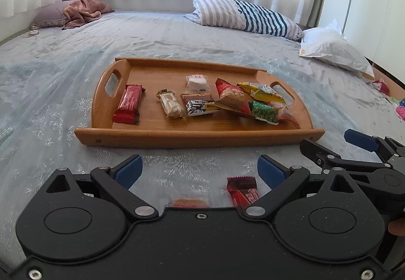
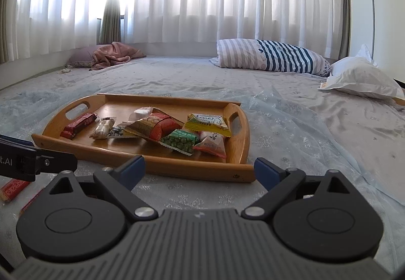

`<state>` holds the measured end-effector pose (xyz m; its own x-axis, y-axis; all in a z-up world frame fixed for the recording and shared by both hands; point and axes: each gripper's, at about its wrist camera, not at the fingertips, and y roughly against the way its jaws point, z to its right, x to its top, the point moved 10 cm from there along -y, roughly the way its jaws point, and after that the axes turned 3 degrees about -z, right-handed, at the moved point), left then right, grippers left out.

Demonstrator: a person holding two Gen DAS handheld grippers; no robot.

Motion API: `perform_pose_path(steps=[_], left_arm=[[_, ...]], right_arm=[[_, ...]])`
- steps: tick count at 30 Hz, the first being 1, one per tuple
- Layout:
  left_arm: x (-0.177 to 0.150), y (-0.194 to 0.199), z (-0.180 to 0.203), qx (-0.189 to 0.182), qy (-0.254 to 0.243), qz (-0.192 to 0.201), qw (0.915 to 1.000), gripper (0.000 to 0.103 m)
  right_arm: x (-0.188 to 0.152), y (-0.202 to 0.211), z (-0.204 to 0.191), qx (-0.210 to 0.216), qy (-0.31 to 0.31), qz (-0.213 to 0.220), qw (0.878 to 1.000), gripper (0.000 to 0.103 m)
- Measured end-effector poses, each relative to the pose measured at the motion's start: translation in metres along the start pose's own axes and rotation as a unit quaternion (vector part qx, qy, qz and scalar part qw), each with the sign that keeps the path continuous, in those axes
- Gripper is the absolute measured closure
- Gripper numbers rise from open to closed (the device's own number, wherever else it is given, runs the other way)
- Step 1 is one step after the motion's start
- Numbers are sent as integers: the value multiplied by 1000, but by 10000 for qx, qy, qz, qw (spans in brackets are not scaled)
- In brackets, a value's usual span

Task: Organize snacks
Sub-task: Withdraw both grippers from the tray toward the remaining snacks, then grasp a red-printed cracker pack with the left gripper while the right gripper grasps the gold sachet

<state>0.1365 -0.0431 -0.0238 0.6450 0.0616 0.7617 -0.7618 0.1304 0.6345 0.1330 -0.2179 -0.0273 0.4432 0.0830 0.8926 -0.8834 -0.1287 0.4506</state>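
Snacks lie in two groups on the bed (image 1: pixel 76 57). Eight packets sit in the wooden tray (image 1: pixel 192 138): a red bar (image 1: pixel 129 104) alone at the left, a pale nougat packet (image 1: pixel 170 105) beside it, then a loose overlapping heap toward the right handle that includes a green packet (image 1: pixel 263 111) and a yellow packet (image 1: pixel 263 92). Two packets lie on the sheet near the tray's near rail: a red wrapper (image 1: pixel 241 190) and a clear packet (image 1: pixel 189 201), the latter half hidden behind the left tool.

Left tool (image 1: pixel 200 172): fingers spread wide, nothing held, with both loose packets just below the gap. Right tool (image 2: pixel 200 171): fingers spread wide, nothing held, aimed at the tray's near right corner.

Tool count: two. Tray count: one. Pillows at the far side: three.

Probable faults from this position:
- The sheet is soft and wrinkled; a closing finger may pinch fabric together with a flat wrapper.
- The two loose packets lie close together; one closure may catch both or push one aside.
- The tools stand just beside each other and may collide.
- Placing onto the heap may slide packets over the rail.
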Motion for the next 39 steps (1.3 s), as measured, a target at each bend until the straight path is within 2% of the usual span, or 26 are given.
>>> perform_pose_path(steps=[9,15,17,22,34,39], left_arm=[[-28,9,2,10,-145,-203,9997,27],[-40,10,1,-39,-116,-352,9993,44],[-44,10,1,-22,-113,-409,9991,52],[-49,11,1,-25,-134,-472,9988,55],[-53,9,0,32,-208,-505,9985,56],[-53,8,-3,126,-241,-472,9985,69]], right_arm=[[-29,11,3,-308,-103,-111,9994,4],[-38,17,5,-397,-129,-125,9990,11],[-40,17,5,-403,-166,-151,9989,16],[-46,22,6,-490,-256,-162,9983,23],[-52,22,13,-710,-308,-227,9967,23],[-56,16,16,-771,-389,-323,9957,23]])
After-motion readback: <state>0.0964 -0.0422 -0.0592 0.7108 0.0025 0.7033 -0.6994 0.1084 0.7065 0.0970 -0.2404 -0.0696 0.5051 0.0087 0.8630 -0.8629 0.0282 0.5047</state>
